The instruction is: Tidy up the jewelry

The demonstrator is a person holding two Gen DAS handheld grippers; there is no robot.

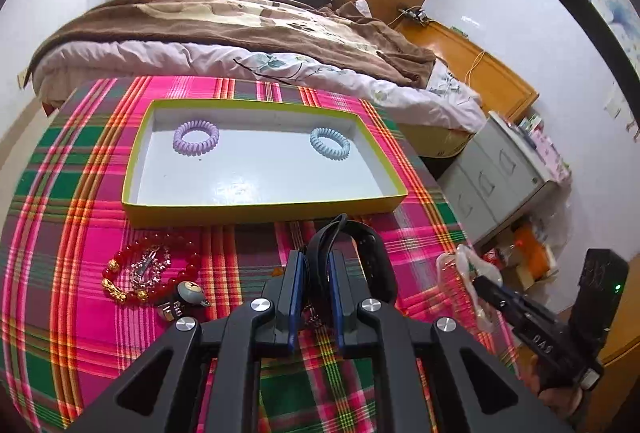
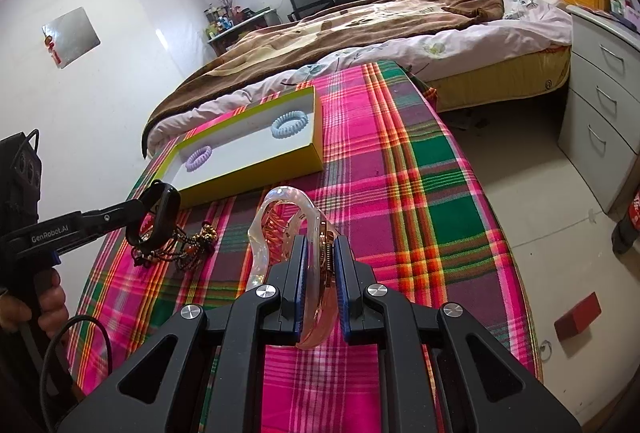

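A shallow yellow-rimmed box (image 1: 256, 211) (image 2: 280, 161) lies on the plaid tablecloth; in it rest a purple coil hair tie (image 1: 197, 136) (image 2: 198, 154) and a blue coil hair tie (image 1: 330, 143) (image 2: 289, 124). My left gripper (image 1: 317, 257) (image 2: 138, 211) is shut on a black wristband (image 1: 370, 253) (image 2: 154, 217), held just above the cloth in front of the box. My right gripper (image 2: 320, 245) (image 1: 482, 283) is shut on a clear pink hair claw clip (image 2: 288, 229) (image 1: 466, 265). A red bead bracelet (image 1: 120, 269), a silver hair clip (image 1: 149, 265) and small charms (image 1: 190, 293) lie on the cloth at left.
A bed with a brown blanket (image 1: 240, 25) stands right behind the table. White drawers (image 2: 600, 105) stand to the right, and a red block (image 2: 578, 319) lies on the floor. A person's hand (image 2: 48, 307) holds the left gripper's handle. Bare cloth lies right of the box.
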